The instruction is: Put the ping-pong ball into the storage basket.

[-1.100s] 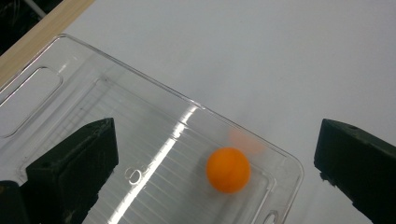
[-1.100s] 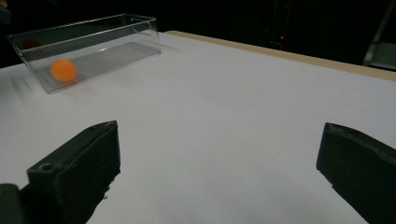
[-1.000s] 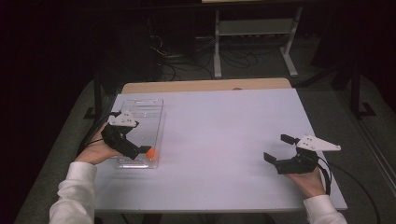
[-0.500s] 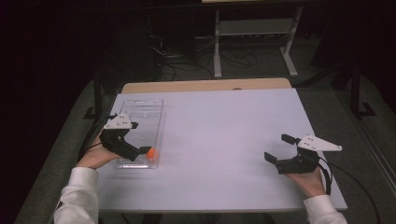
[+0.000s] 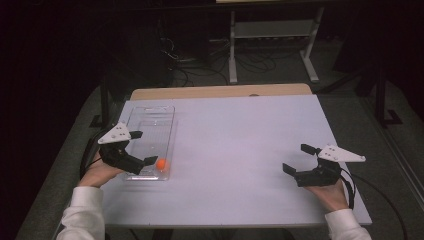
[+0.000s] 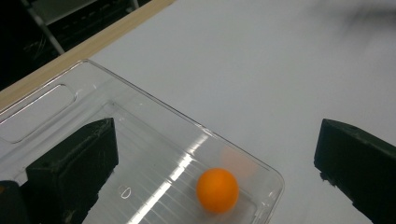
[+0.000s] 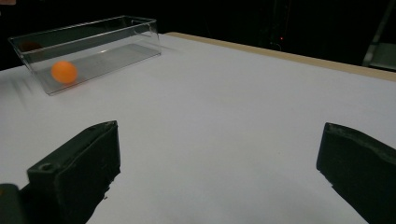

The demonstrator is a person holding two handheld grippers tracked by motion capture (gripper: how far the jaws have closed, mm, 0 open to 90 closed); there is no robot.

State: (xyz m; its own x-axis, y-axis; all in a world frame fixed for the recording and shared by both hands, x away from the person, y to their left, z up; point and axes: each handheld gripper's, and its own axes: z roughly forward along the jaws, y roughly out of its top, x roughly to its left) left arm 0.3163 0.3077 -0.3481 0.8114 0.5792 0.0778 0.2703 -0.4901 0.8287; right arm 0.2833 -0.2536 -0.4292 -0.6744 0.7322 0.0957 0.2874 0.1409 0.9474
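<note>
A small orange ball [image 5: 161,164] lies inside a clear plastic tray [image 5: 150,108], at the tray's near right corner. My left gripper [image 5: 143,147] hovers open over the tray's near left part, its jaws wide apart and empty. In the left gripper view the ball [image 6: 217,190] looks slightly blurred on the tray floor, below the open left gripper [image 6: 215,140]; the tray rim [image 6: 154,100] runs across. My right gripper [image 5: 298,159] is held open and empty low over the table's right side. The right gripper view shows the ball [image 7: 64,72] far off in the tray [image 7: 112,28].
The white tabletop [image 5: 240,135] stretches bare between the two grippers, with a wooden strip [image 5: 220,92] along its far edge. Beyond the table stands a metal rack [image 5: 272,40] with cables on a dark floor.
My left gripper has drawn back a little to the left, away from the ball. The ball stays at the tray's near end. The right gripper has hardly moved.
</note>
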